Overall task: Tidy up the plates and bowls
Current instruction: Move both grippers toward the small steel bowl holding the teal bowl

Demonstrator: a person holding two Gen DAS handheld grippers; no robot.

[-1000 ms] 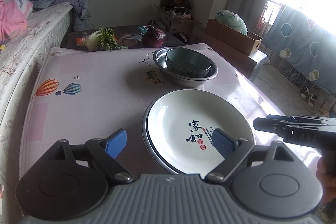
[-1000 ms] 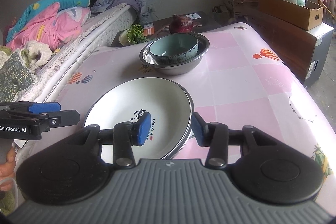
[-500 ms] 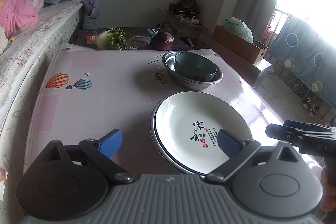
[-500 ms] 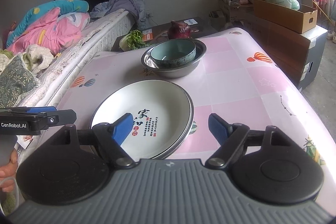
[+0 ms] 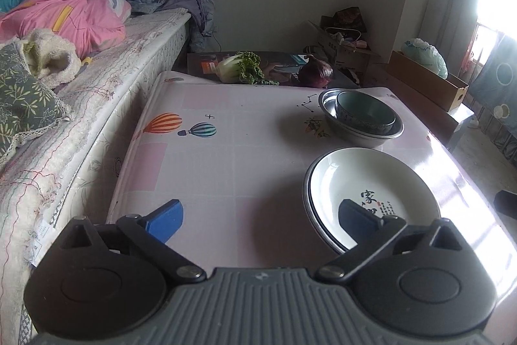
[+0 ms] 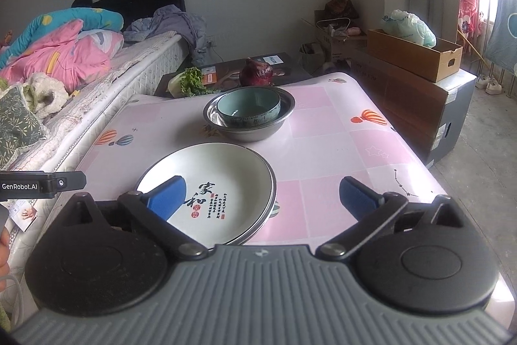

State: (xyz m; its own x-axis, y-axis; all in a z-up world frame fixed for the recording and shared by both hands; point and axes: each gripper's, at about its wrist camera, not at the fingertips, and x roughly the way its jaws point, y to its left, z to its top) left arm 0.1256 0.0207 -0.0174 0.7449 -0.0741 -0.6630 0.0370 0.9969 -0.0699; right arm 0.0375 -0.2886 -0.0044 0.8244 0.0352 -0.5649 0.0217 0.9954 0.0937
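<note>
A white plate with black characters (image 5: 368, 183) lies stacked on another plate near the table's front; it also shows in the right wrist view (image 6: 223, 180). Behind it a teal bowl (image 6: 248, 105) sits inside a steel basin (image 6: 278, 120), also in the left wrist view, bowl (image 5: 365, 112) and basin (image 5: 358, 134). My left gripper (image 5: 260, 220) is open and empty, above the front of the table left of the plates. My right gripper (image 6: 262, 195) is open and empty, hovering over the plates' near right edge.
The table has a pink patterned cloth (image 6: 339, 151). A bed with bedding (image 5: 80, 60) runs along its left side. A cabbage (image 5: 239, 67) and a red cabbage (image 6: 256, 72) lie behind the table. Cardboard boxes (image 6: 413, 54) stand at the right.
My right gripper has opened wide and drawn back from the plate rim. My left gripper has swung left and back, so the plates now sit at its right.
</note>
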